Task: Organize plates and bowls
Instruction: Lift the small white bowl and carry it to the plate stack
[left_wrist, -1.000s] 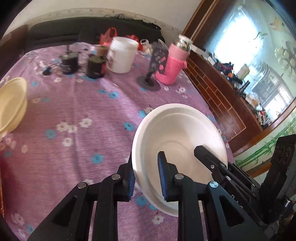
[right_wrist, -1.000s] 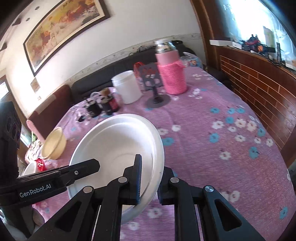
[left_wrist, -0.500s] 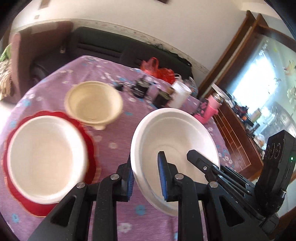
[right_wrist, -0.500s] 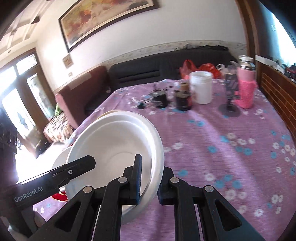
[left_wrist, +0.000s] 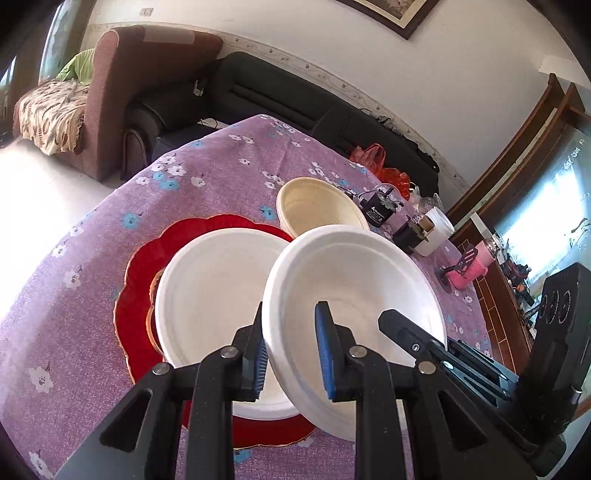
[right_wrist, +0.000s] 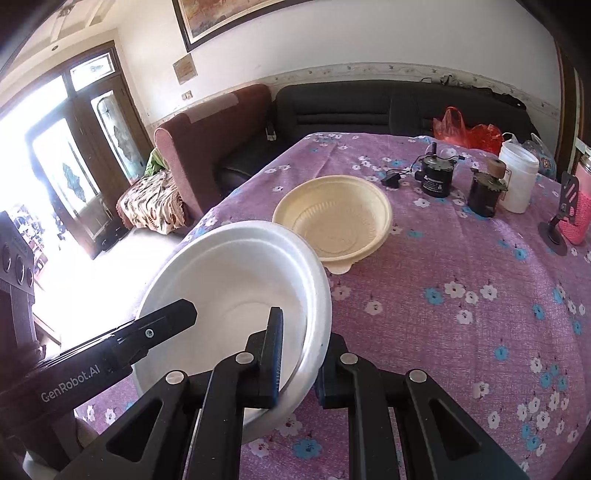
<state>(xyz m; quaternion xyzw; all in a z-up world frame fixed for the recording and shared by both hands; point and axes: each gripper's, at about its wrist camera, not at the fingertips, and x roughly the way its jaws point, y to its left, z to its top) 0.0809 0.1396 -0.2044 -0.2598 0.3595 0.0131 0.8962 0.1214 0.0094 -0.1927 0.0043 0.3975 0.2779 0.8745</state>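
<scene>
Above the red plate (left_wrist: 144, 266) holding a white plate (left_wrist: 210, 291), empty white bowl (left_wrist: 354, 288) pinched by both hand-held grippers, left (left_wrist: 291, 347), right (right_wrist: 299, 354)

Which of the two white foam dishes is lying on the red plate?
The unheld white dish lies on the red plate. The other white dish is gripped at its rim by both grippers.
</scene>
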